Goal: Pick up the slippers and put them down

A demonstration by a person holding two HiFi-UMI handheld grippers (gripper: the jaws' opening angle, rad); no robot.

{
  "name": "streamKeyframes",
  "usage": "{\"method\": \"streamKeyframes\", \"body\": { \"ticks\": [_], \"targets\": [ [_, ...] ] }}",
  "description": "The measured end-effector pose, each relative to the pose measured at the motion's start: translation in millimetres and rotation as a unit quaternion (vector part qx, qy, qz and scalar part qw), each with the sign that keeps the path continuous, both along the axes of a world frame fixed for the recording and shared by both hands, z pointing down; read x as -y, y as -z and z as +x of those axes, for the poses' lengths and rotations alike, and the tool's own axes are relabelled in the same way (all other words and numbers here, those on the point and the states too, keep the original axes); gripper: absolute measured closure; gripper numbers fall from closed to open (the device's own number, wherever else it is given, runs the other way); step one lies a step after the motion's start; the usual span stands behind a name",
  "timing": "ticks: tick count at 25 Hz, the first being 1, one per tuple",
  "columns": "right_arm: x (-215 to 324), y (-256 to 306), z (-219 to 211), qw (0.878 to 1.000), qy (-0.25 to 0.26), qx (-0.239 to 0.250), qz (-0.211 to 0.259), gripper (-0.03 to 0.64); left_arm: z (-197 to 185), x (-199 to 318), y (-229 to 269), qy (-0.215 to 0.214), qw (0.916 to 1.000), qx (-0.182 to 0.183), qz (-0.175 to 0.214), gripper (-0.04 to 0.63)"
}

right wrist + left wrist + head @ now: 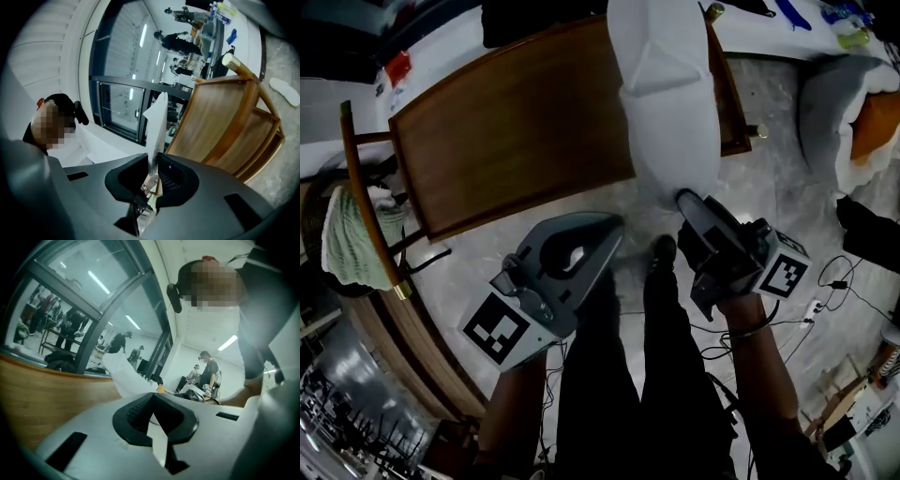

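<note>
White cloth is pinched between the jaws of the right claw (154, 174). A slipper (157, 123) is gripped by its thin edge, and the jaws are shut tight on it. From above, the slipper is seen sticking out past the claw and over the right side of a wooden table (516, 141). It cannot be told if the table is touched by it. A second slipper (285, 91) is seen lying on the grey floor (281, 56) beside the table. The left claw (612, 225) is held near the right one, over the floor. Its jaws are closed at the tips, and nothing is held in them.
</note>
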State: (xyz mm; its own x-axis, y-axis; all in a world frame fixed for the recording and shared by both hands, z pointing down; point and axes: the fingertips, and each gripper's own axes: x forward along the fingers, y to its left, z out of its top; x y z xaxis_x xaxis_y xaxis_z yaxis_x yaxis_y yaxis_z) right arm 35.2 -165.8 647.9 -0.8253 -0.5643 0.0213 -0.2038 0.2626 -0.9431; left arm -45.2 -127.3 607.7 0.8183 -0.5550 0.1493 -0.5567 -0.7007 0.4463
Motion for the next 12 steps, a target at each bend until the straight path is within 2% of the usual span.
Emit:
{"method": "streamKeyframes", "body": {
  "ticks": [5,12],
  "targets": [
    [6.6,-37.2,2.4,1.000,-0.004,0.002,-0.012,0.551,14.1,1.0,-27.5,-0.005,1.0000,-0.005,0.002,0.588],
    [12.1,-70.3,0.9,0.999,-0.012,-0.003,-0.039,0.551,20.3,-2.0,-52.5,-0.020,0.9997,-0.006,-0.015,0.588]
  ]
}}
